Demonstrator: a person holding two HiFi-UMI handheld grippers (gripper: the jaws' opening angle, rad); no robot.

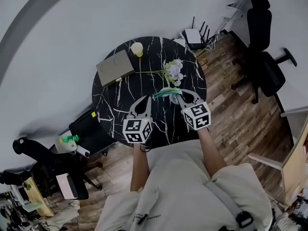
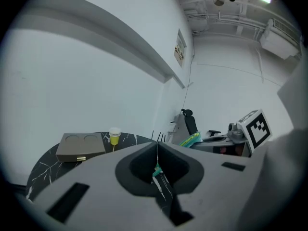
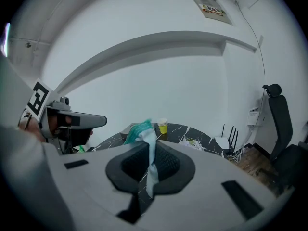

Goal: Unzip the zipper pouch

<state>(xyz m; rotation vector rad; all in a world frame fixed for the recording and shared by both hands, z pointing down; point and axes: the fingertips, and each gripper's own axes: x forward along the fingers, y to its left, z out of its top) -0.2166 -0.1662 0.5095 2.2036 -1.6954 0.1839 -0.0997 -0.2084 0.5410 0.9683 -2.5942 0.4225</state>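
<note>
Round black marble surface (image 1: pixel 122 97) with white veining, centre of the head view; a person stands at its lower edge with a tool in each hand.

Zipper pouch (image 1: pixel 167 92) (image 3: pixel 139 131): teal, slim, lifted just above the surface and strung between the two tool tips at mid frame. It lies roughly level, and its right end is a little higher in the frame.

Left gripper (image 1: pixel 147 100) (image 2: pixel 157 146): tongs closed, tips meeting in a thin line. A small teal bit of the pouch is caught at the seam and shows in the cut-out behind the tips.

Right gripper (image 1: pixel 180 96) (image 3: pixel 150 143): tongs closed on the pouch's other end. Pale teal fabric runs between the pads and hangs down through the cut-out, and the ribbed teal body bunches above the tips.

Both marker cubes face up, side by side, near the lower rim of the surface.

Also on the surface:
- Flat grey box (image 1: pixel 115 66) (image 2: pixel 81 146), upper left, with two round recesses in its lid.
- Small yellow cup (image 1: pixel 137 48) (image 3: pixel 162 125) with a white lid, just beside the box's far corner.
- Flower sprig (image 1: pixel 173 72), upper right, near the pouch but apart from it.

Off the surface:
- White router (image 1: pixel 195 35) with black antennas on the wood floor, beyond the top edge.
- Black office chair (image 1: pixel 260 47), far right.
</note>
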